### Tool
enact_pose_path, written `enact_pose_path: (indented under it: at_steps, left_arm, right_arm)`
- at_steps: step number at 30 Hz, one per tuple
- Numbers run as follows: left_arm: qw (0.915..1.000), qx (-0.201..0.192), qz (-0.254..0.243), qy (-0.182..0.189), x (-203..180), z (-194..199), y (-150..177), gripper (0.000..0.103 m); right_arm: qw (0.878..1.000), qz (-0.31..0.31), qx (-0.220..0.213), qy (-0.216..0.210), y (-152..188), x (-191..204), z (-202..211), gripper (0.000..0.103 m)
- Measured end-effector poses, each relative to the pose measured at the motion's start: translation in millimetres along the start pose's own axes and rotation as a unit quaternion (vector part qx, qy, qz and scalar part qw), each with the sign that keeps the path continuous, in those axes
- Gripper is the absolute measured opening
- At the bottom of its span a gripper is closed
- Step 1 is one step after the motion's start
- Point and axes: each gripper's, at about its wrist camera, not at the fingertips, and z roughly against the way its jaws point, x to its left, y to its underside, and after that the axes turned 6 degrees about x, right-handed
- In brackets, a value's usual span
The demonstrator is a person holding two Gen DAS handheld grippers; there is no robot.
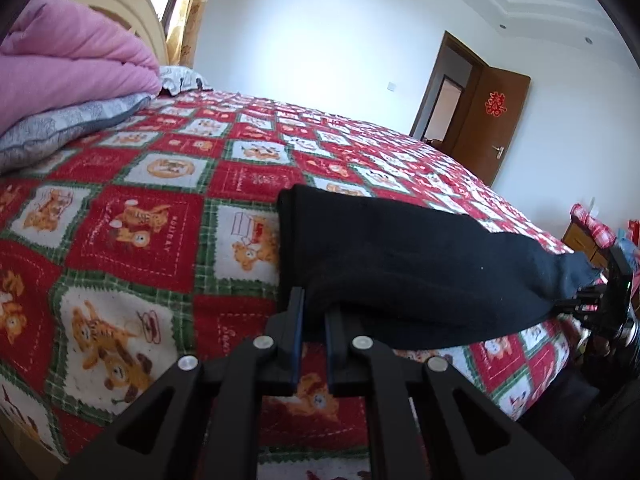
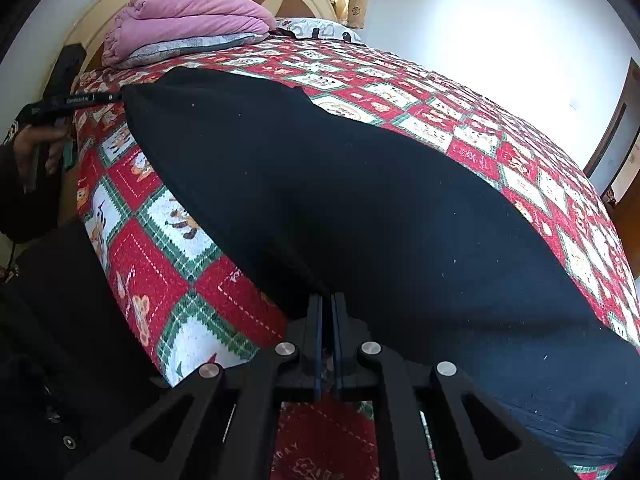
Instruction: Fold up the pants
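Pants [image 2: 360,208] x1, hand-held grippers x2

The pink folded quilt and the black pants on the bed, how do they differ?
The pink folded quilt sits bundled thick at the head of the bed, on a grey pillow, touched by no tongs. The black pants stretch long and fairly flat across the red checked bedspread, with the left tongs and right tongs both at their near edge. Both are soft fabric resting on the same bed.
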Motion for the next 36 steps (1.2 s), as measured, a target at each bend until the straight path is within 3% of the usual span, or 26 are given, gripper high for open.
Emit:
enact_pose_path:
  at_steps: [5,7,14,20,24,25,26,28,33,36]
  left_arm:
    - [0.9997,-0.001,-0.019,-0.013,-4,0,3,0.009]
    - [0.9994,0.001,-0.026,-0.021,-5,-1,6,0.015]
    - [0.998,-0.009,-0.023,-0.058,8,15,8,0.022]
    - [0.9931,-0.054,0.016,-0.103,29,41,0,0.023]
    - [0.9918,-0.082,0.007,-0.097,8,51,-14,0.034]
    - [0.9924,-0.082,0.001,-0.092,1,50,-16,0.035]
    - [0.9935,-0.079,-0.01,-0.081,-10,47,-18,0.035]
    - [0.9955,-0.066,-0.031,-0.061,-36,36,-21,0.035]
    - [0.9975,-0.029,-0.063,-0.015,-90,4,-21,0.041]
    - [0.996,-0.013,-0.088,0.004,-118,-14,-19,0.043]
  right_arm:
    - [1.0,-0.005,-0.01,-0.006,-1,-2,7,0.004]
    - [1.0,0.0,0.004,-0.003,2,0,-3,0.004]
    - [1.0,0.016,0.015,-0.008,3,2,3,0.006]
    - [0.997,-0.031,-0.004,-0.068,-2,-14,19,0.007]
    - [0.99,-0.069,-0.029,-0.116,-19,-26,27,0.007]
    - [0.989,-0.076,-0.033,-0.124,-23,-29,27,0.014]
    - [0.987,-0.086,-0.037,-0.134,-30,-32,25,0.032]
    - [0.983,-0.098,-0.041,-0.149,-43,-35,21,0.058]
    - [0.985,-0.11,-0.024,-0.134,-76,-32,4,0.058]
    - [0.976,-0.148,-0.011,-0.161,-101,-43,-14,0.058]
